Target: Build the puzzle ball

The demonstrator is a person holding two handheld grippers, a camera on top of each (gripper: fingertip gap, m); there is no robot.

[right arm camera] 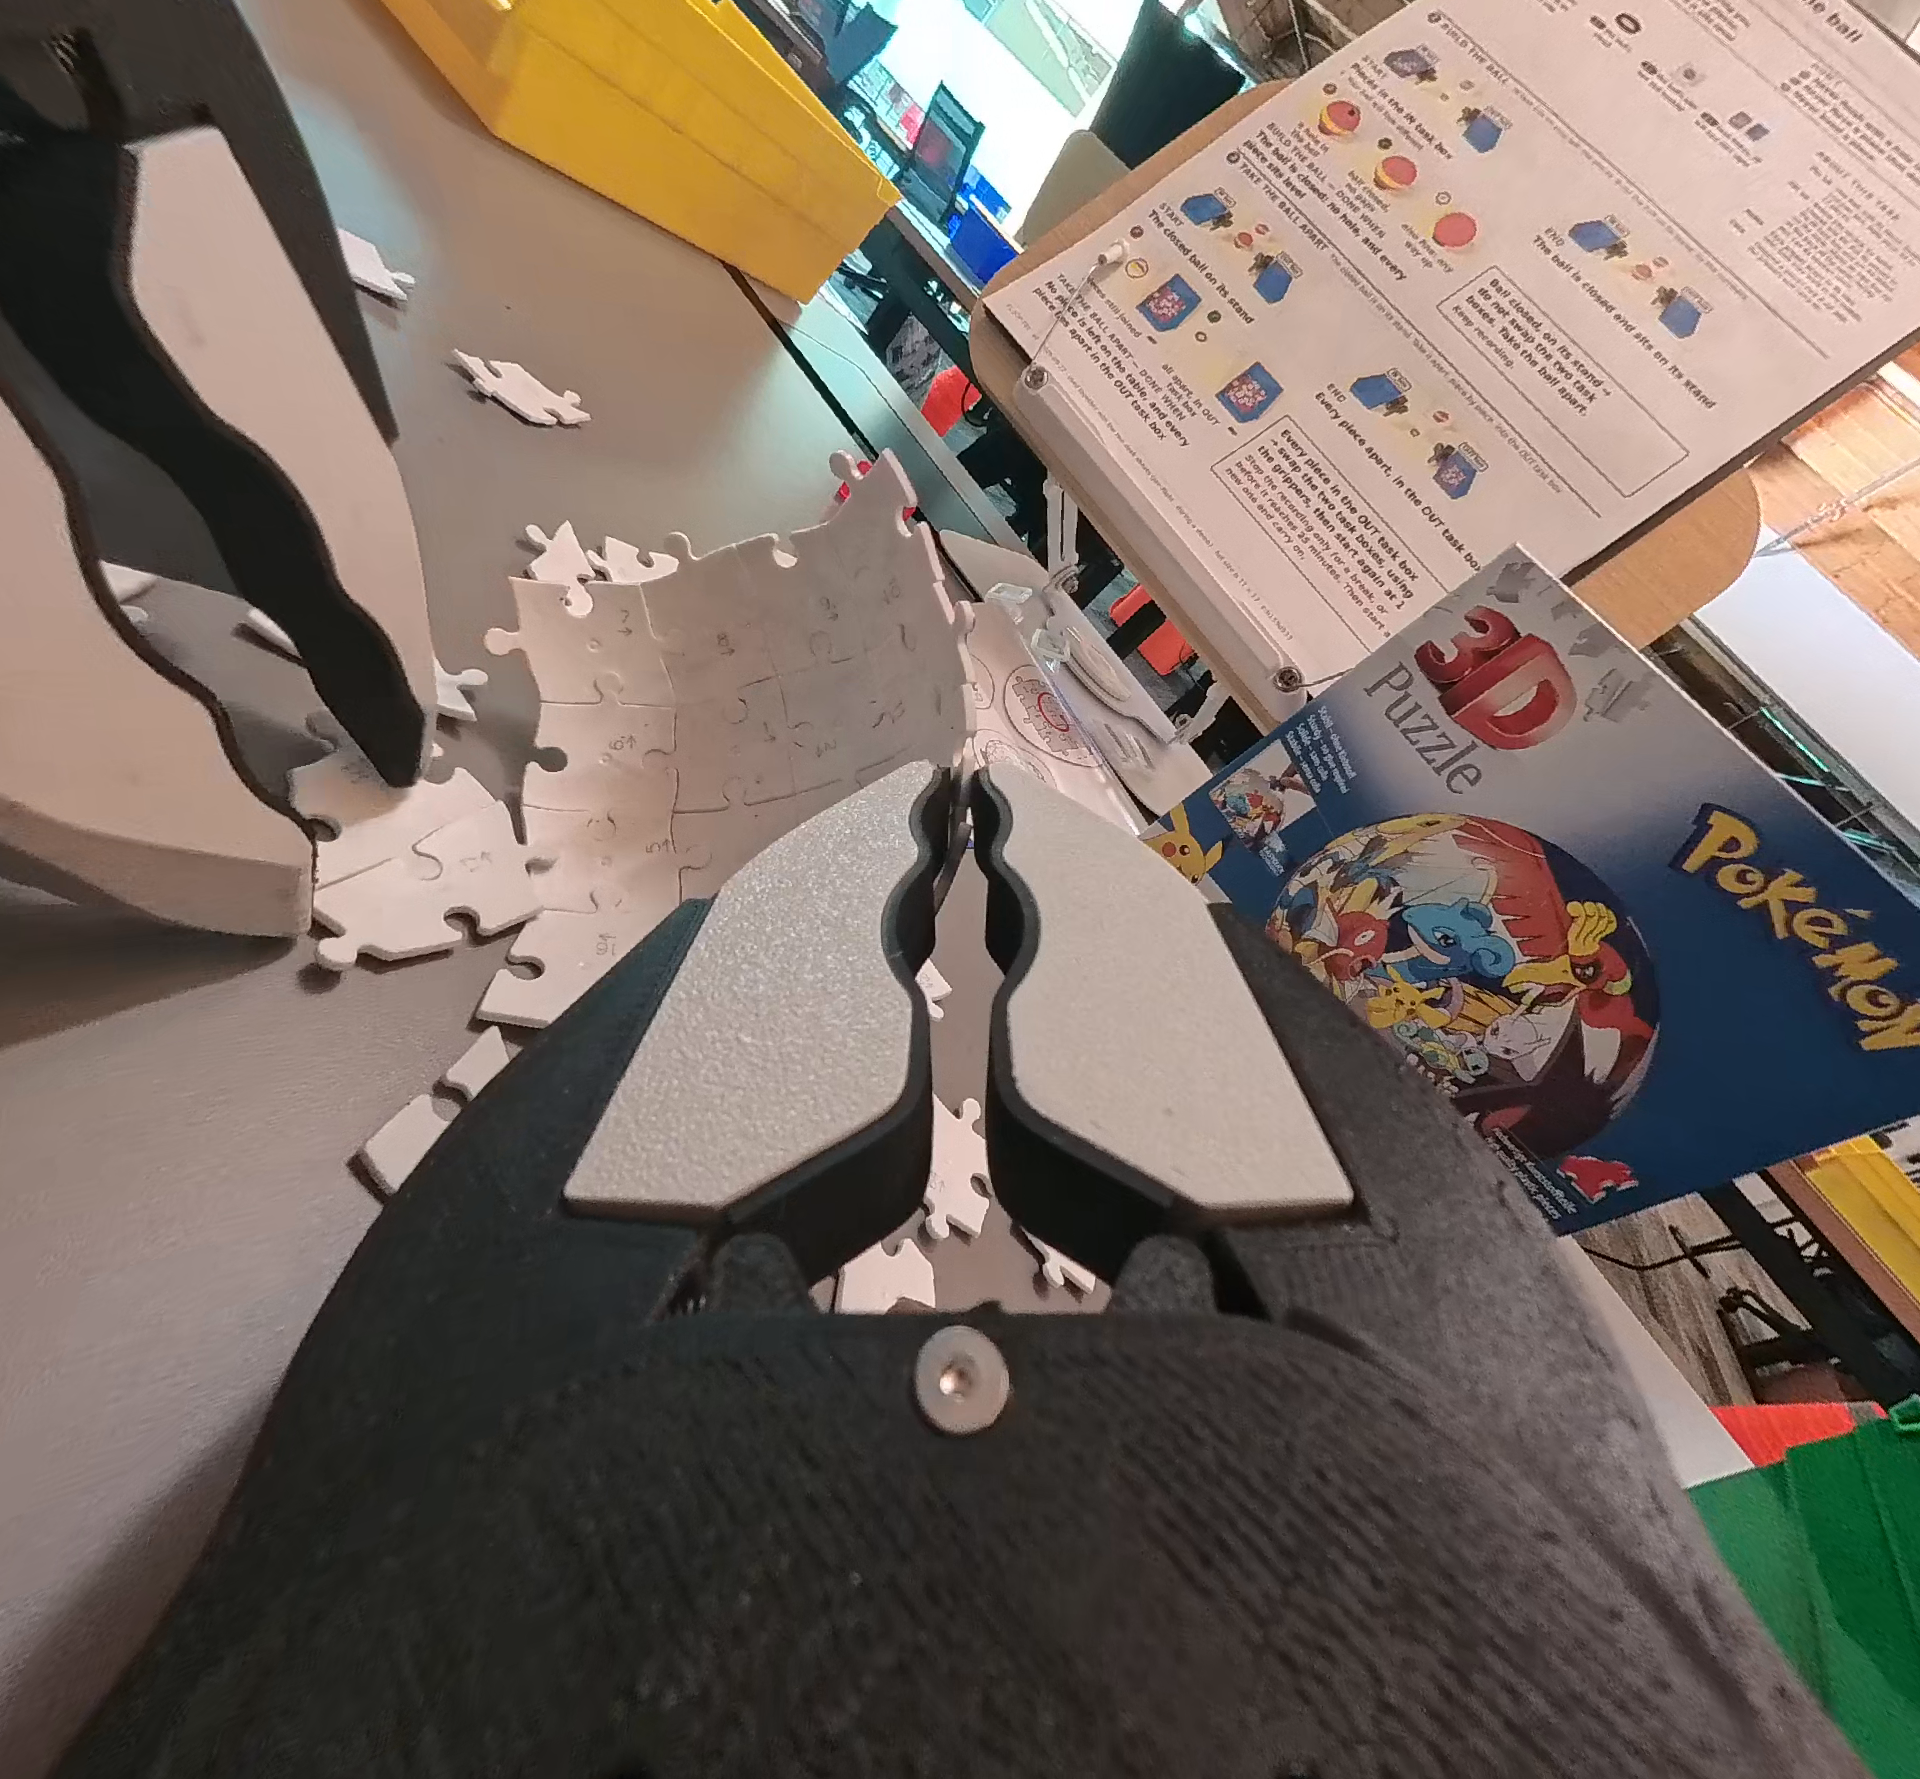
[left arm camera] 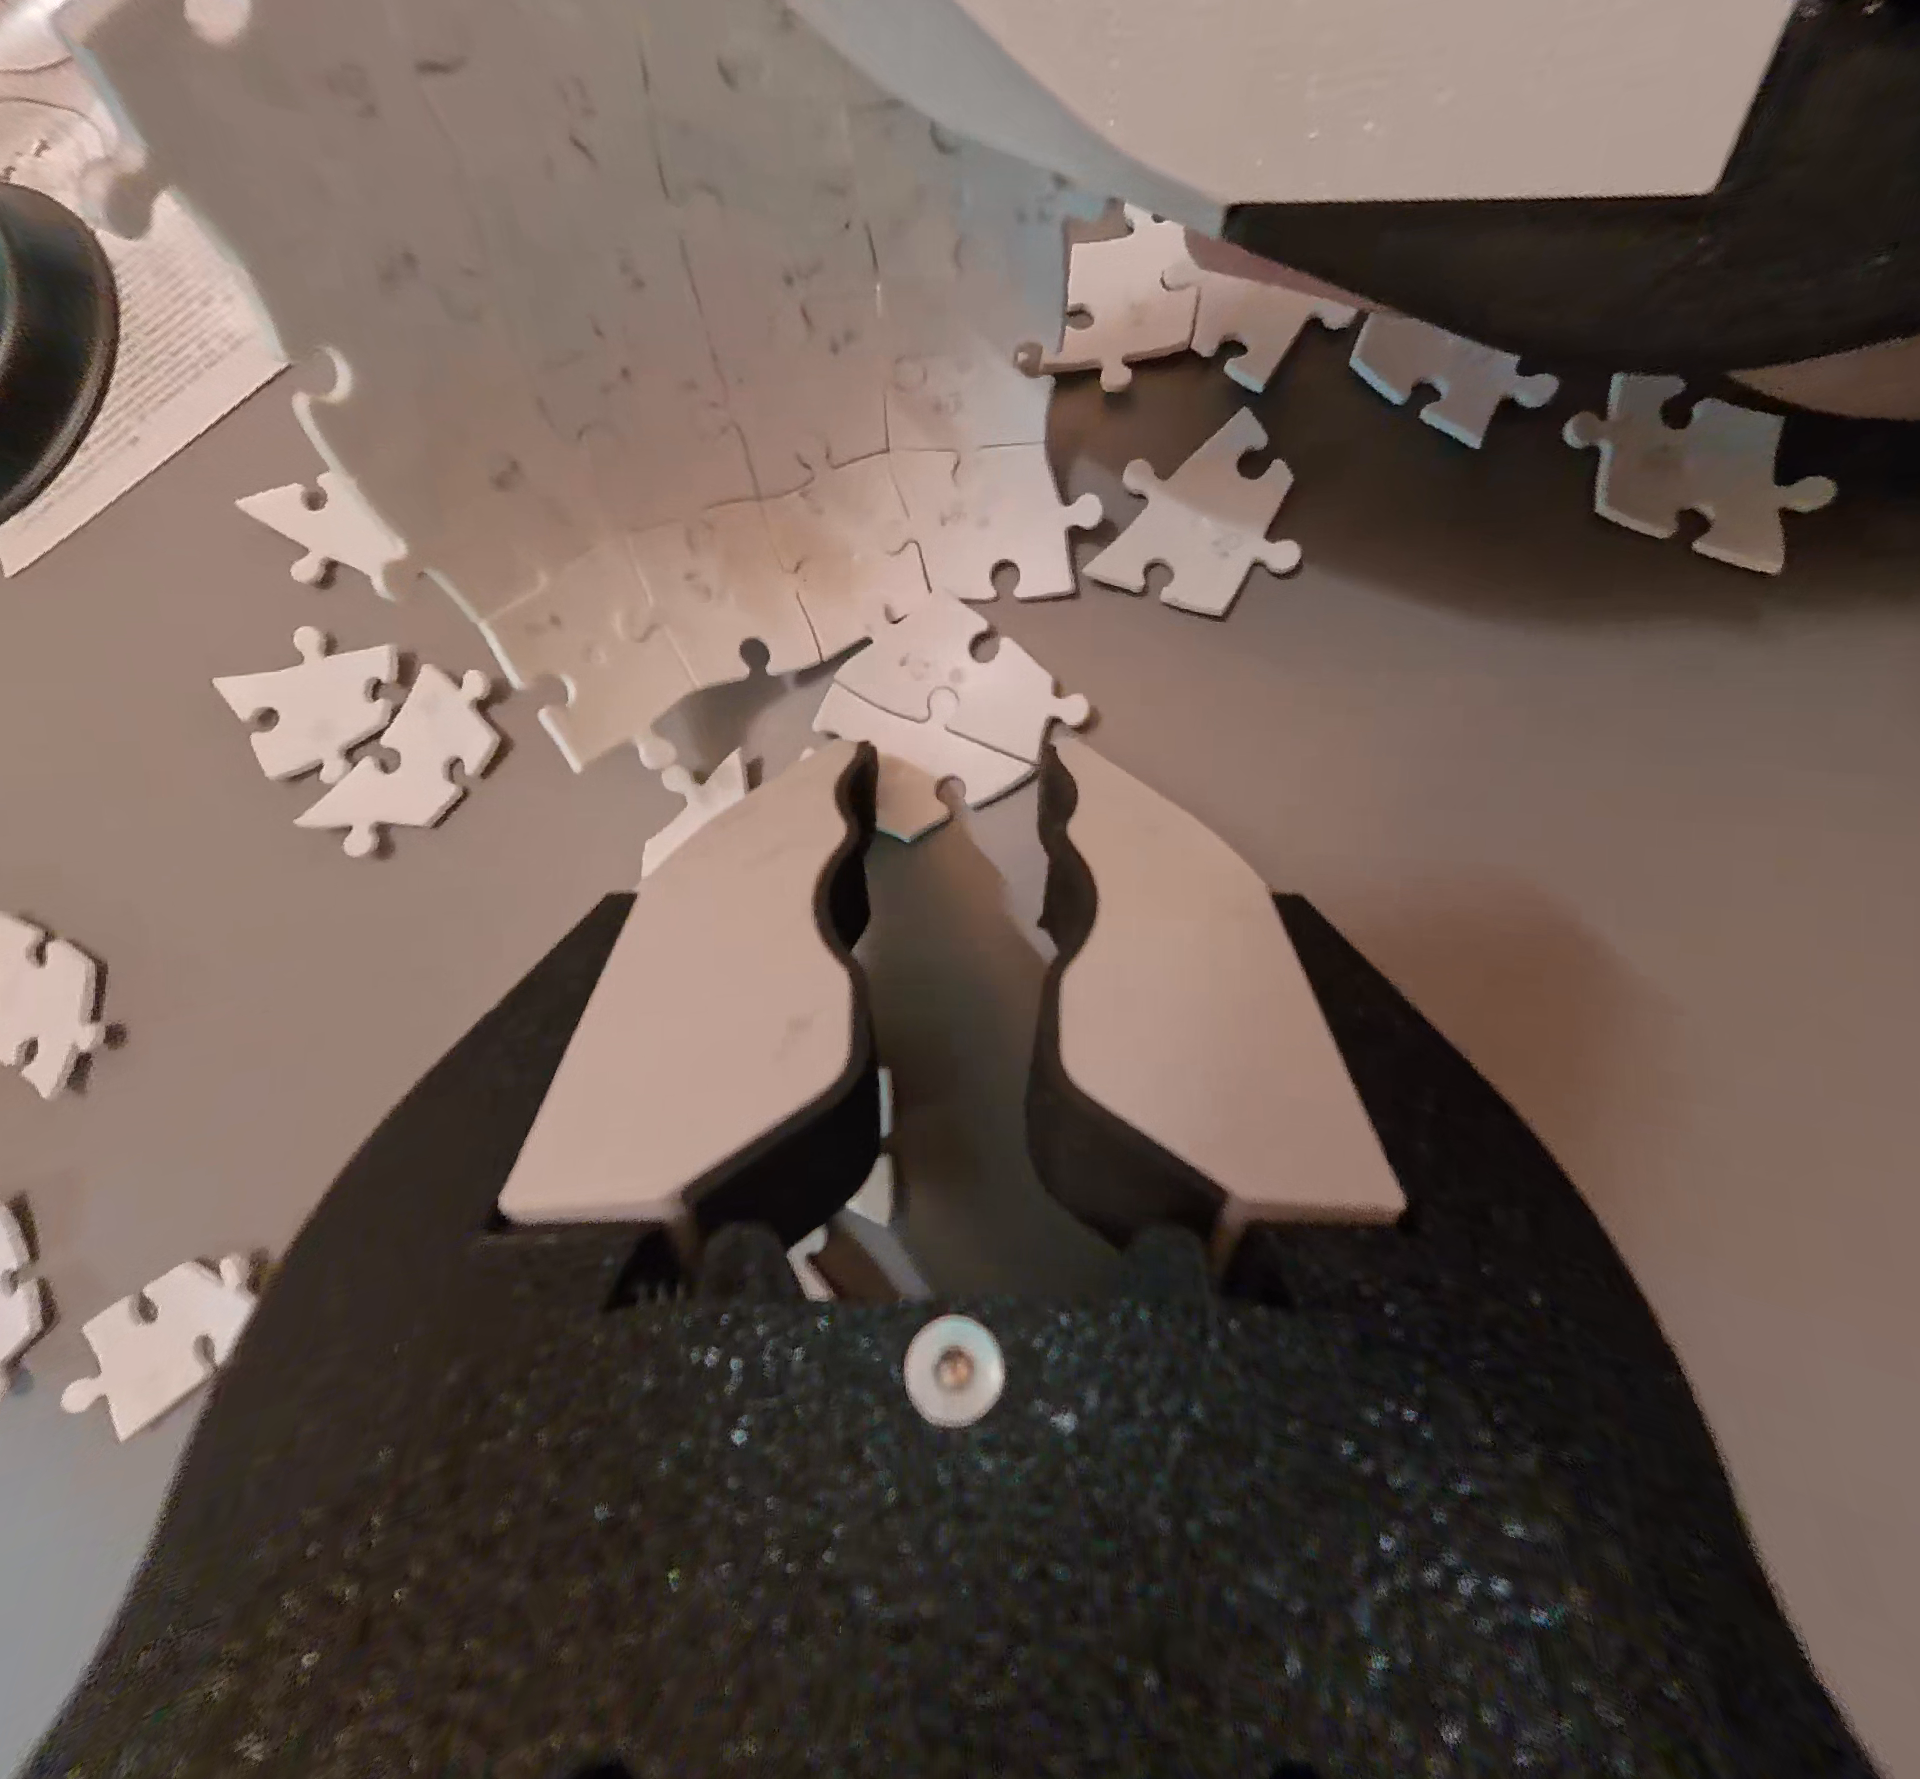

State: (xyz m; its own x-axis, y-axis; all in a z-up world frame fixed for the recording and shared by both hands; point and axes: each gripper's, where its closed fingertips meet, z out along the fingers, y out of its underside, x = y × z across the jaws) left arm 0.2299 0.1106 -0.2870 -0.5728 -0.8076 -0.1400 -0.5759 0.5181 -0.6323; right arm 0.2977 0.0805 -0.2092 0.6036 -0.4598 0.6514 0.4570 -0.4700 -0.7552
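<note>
Left gripper (left arm camera: 956,773) spread over the joined pieces (left arm camera: 935,701) mid-frame, right gripper (right arm camera: 961,799) clamped on the shell edge (right arm camera: 951,690): steady, gentle pressure

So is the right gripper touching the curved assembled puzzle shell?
Touching. The right wrist view shows the right gripper pinching the edge of the curved puzzle shell.

Left gripper (left arm camera: 956,773) hangs low over the grey worktop (left arm camera: 1455,846), fingers (left arm camera: 748,950) parted, a clear gap either side of the joined white pieces (left arm camera: 935,701) just ahead of the tips. Those pieces hang off the curved puzzle shell (left arm camera: 623,275) rising toward twelve o'clock. Loose pieces (left arm camera: 353,742) lie at nine o'clock, more (left arm camera: 1205,524) at two. The other gripper (left arm camera: 1558,254) comes in from one o'clock. A printed sheet (left arm camera: 177,358) sits at ten.
</note>
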